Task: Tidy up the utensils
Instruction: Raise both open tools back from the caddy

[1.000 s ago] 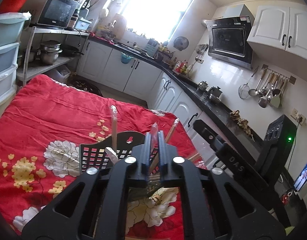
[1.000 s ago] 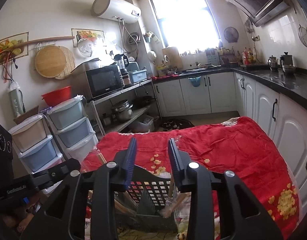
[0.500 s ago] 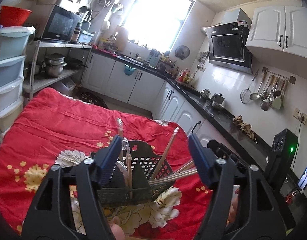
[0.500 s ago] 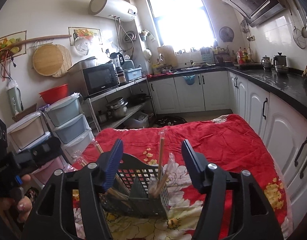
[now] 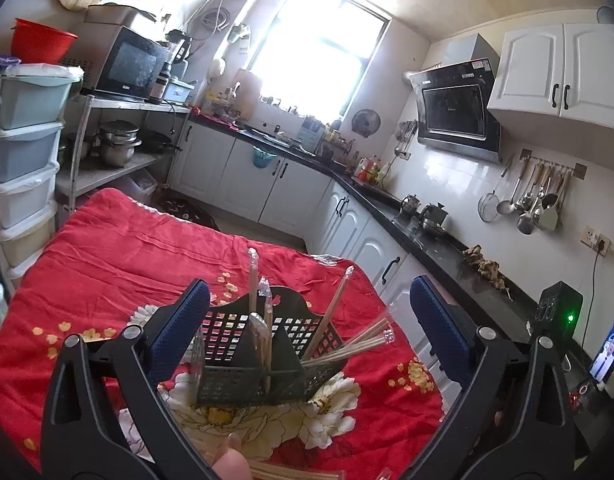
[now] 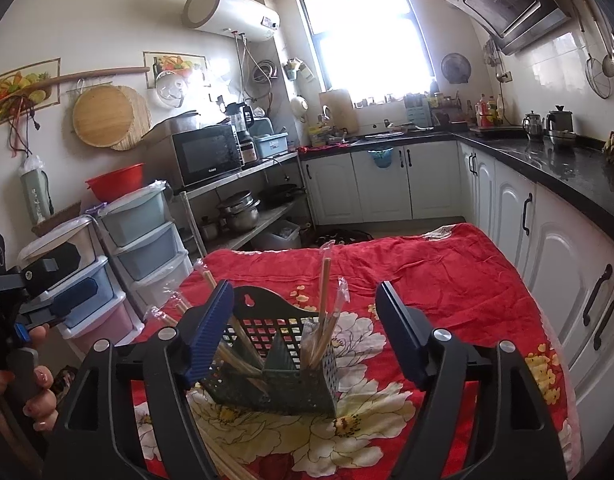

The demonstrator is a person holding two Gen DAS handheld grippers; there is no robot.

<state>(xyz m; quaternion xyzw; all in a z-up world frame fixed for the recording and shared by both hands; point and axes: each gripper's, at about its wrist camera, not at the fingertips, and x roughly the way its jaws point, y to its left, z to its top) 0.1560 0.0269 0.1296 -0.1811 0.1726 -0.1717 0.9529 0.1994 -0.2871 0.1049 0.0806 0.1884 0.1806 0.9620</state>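
Observation:
A dark perforated utensil basket (image 5: 267, 364) with two compartments stands on the red floral cloth (image 5: 119, 248). Several wrapped chopsticks (image 5: 263, 320) stand or lean in it, some sticking out to the right (image 5: 359, 340). My left gripper (image 5: 307, 332) is open and empty, held back above the basket. In the right wrist view the basket (image 6: 275, 368) holds chopsticks (image 6: 325, 312) in both compartments. My right gripper (image 6: 303, 332) is open and empty, also back from the basket. More chopsticks (image 6: 227, 456) lie on the cloth near the front edge.
The other gripper (image 6: 55, 292) and the hand holding it show at the left of the right wrist view. Stacked plastic drawers (image 6: 143, 240) stand left of the table. White cabinets with a black counter (image 6: 547, 208) run along the right.
Both grippers opened and pulled back and up from the basket. The left one let go of wrapped chopsticks, which now stand in the basket.

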